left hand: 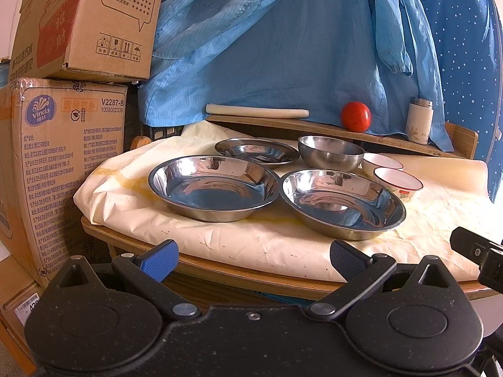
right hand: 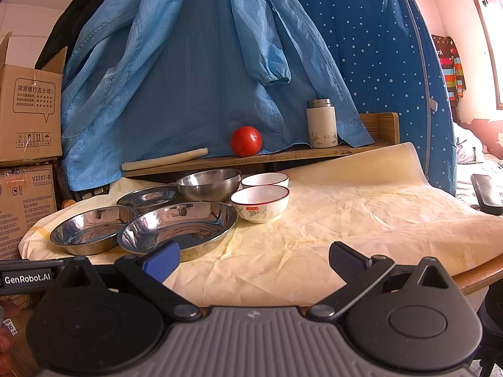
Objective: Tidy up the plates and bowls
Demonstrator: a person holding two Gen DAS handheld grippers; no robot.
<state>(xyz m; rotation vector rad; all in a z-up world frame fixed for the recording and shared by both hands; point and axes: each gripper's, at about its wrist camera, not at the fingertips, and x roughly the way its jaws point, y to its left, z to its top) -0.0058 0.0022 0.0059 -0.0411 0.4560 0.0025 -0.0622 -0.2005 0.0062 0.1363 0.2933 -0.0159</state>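
Plates (left hand: 213, 187) and bowls (right hand: 260, 202) all separate on surface (right hand: 345, 220), nothing stacked yet; both grippers' jaws wide, empty.

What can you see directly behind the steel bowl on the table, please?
Behind the steel bowl runs a low wooden shelf carrying a tomato, with blue fabric hanging beyond. The bowl hides the table surface right behind it.
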